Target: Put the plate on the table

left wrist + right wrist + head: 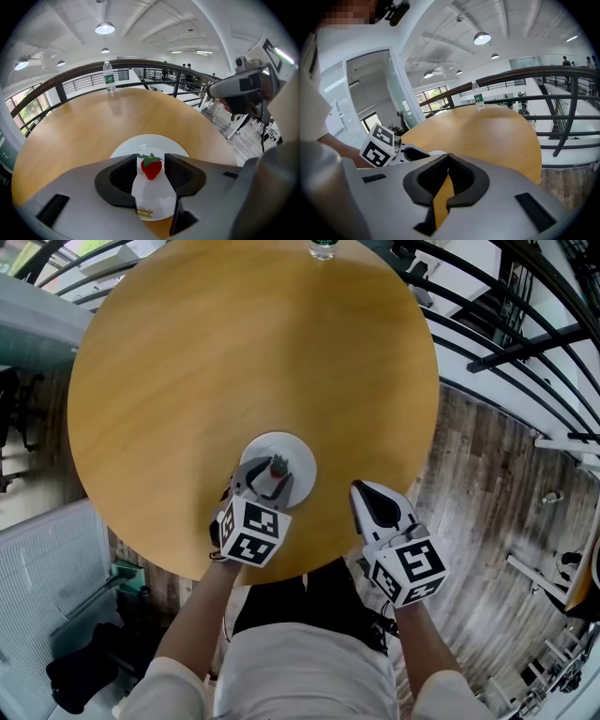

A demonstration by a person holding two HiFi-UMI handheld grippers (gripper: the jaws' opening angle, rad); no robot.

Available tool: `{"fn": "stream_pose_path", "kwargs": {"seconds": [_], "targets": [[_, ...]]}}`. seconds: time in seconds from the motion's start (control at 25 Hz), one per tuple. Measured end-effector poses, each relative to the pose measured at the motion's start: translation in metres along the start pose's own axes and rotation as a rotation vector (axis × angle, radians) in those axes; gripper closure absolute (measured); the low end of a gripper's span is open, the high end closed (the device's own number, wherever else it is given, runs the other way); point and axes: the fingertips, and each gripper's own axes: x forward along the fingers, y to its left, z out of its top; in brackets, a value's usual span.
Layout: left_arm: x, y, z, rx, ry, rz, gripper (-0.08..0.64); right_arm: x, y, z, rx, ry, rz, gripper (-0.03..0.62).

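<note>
At lower centre of the head view, the left tongs (265,476) are held apart over the near rim of the white plate (298,454). The plate is set flat on the round wooden surface (253,343), just ahead of the tongs. The right tongs (367,495), closed on nothing, are held farther off at lower right.

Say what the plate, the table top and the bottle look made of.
Plate: glossy white, probably glazed ceramic, maybe plastic.
Table top: warm tan with faint grain and a satin sheen; wood or veneer.
Bottle: clear plastic, judging by its see-through body and green label.
</note>
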Motion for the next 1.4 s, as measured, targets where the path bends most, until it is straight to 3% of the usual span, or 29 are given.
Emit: {"fn": "stream_pose_path", "kwargs": {"seconds": [0.52, 0.8, 0.96, 1.16, 1.4], "targets": [[-0.061, 0.008, 0.012, -0.058, -0.093, 0.041, 0.367, -0.022, 0.02, 0.028, -0.073, -0.035, 0.019, 0.568], [-0.144, 0.009, 0.029, -0.223, -0.242, 0.093, 0.479, -0.059, 0.045, 0.064, -0.143, -0.094, 0.058, 0.568], [-0.183, -0.005, 0.043, -0.225, -0.311, 0.106, 0.529, -0.078, 0.059, 0.078, -0.171, -0.113, 0.081, 0.568], [-0.221, -0.027, 0.052, -0.235, -0.383, 0.106, 0.537, -0.103, 0.075, 0.083, -0.196, -0.131, 0.097, 0.568], [-0.246, -0.055, 0.039, -0.258, -0.401, 0.11, 0.536, -0.124, 0.089, 0.076, -0.189, -0.143, 0.098, 0.568]]}}
